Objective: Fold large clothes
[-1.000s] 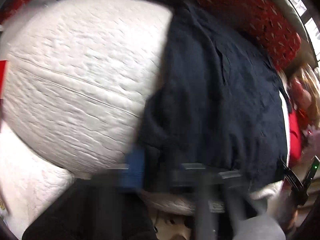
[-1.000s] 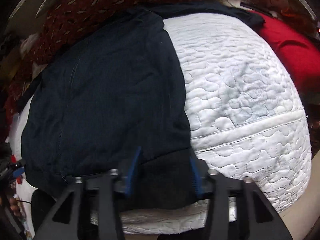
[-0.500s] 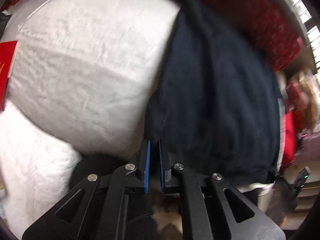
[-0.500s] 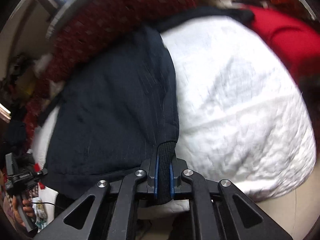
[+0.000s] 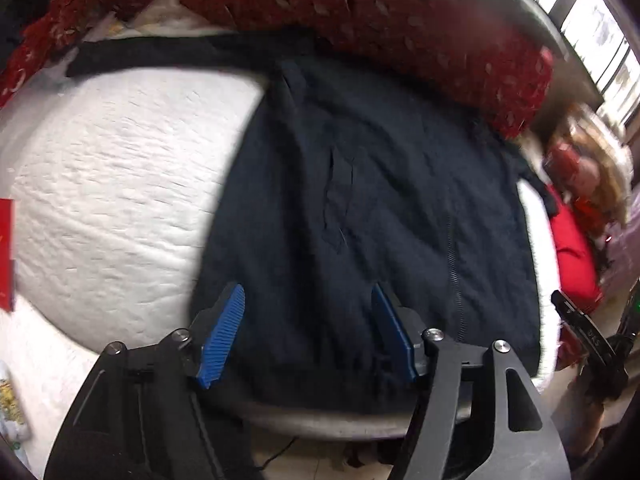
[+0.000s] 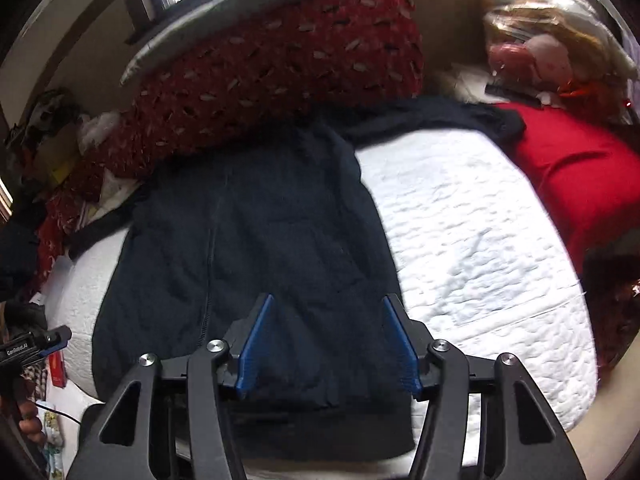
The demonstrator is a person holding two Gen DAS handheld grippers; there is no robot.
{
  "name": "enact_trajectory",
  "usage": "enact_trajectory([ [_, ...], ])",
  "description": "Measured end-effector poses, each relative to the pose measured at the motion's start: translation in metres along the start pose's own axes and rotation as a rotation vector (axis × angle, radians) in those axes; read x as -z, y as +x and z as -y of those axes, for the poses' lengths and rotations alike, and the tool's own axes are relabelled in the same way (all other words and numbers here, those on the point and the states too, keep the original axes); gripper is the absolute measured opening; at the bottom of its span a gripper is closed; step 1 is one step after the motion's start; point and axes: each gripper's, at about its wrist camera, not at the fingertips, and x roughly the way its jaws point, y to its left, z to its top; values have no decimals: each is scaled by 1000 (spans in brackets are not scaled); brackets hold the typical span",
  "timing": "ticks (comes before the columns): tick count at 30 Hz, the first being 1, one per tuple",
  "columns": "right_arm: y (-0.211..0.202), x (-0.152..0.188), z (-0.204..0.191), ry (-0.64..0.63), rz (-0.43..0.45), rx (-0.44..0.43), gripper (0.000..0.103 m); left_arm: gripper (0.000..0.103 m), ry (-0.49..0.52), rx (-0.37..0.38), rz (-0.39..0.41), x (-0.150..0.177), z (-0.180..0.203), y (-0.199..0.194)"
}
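A dark navy zip jacket (image 5: 360, 220) lies flat on a white quilted bed (image 5: 112, 200), hem toward me, one sleeve stretched along the far edge. It also shows in the right wrist view (image 6: 256, 248) on the bed (image 6: 480, 248). My left gripper (image 5: 308, 328) is open and empty, hovering over the jacket's hem. My right gripper (image 6: 328, 340) is open and empty above the hem near the jacket's right edge.
A dark red patterned pillow (image 5: 380, 20) lies along the far side, also in the right wrist view (image 6: 280, 76). A red cushion (image 6: 580, 176) and a doll (image 6: 532, 52) sit at the right. The other gripper (image 6: 32, 344) shows at the left edge.
Both grippers were shut on the jacket's hem half a second ago; both have let go, opened, and pulled back above the hem. The jacket lies flat.
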Motion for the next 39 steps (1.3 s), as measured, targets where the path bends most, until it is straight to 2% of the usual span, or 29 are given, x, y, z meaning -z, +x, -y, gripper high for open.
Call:
enact_trajectory([
  [2,40,5,2,17,-105,24,56,65,28,-49,-89,-1,10,37],
  [4,83,13,14,22,-261,83,51,57,50,-80,-174,-3,16,56],
  [5,86,12,17,19,-255,81,50,56,54,-69,-199,-8,17,59],
  [7,71,-6,23,50,-215,25,49,56,49,-25,-173,-25,22,48],
  [9,50,-45,49,142,-142,-72,52,56,49,-13,-110,-54,30,31],
  [11,36,-88,89,231,-52,-54,62,57,53,5,-52,-82,41,19],
  [12,32,-112,119,299,-8,-39,71,58,56,17,-31,-97,47,16],
  [14,33,-148,179,448,55,4,73,63,59,28,-10,-124,56,21],
  [17,55,-181,269,682,84,65,74,63,65,6,-6,-162,72,50],
  [19,76,-191,319,837,111,75,74,63,59,5,-21,-161,77,73],
  [22,115,-201,352,999,169,45,74,63,45,29,-98,-166,81,111],
  [25,154,-227,345,962,192,91,74,63,74,35,-150,-161,94,135],
  [27,175,-240,351,850,168,180,74,64,128,3,-98,-159,109,140],
  [29,206,-262,347,742,103,264,74,65,173,-14,-72,-156,119,141],
  [30,214,-260,349,709,72,286,74,65,183,-18,-68,-155,121,144],
  [31,224,-261,345,669,51,337,70,66,195,-21,-66,-156,125,147],
  [32,224,-263,333,598,76,422,61,66,206,-25,-64,-155,126,147],
  [33,226,-268,325,548,72,451,9,66,214,-20,-63,-155,126,146],
  [35,230,-274,324,541,50,421,5,66,197,15,-66,-161,120,142],
  [39,180,-279,307,533,179,340,5,66,113,68,-64,-176,100,143],
])
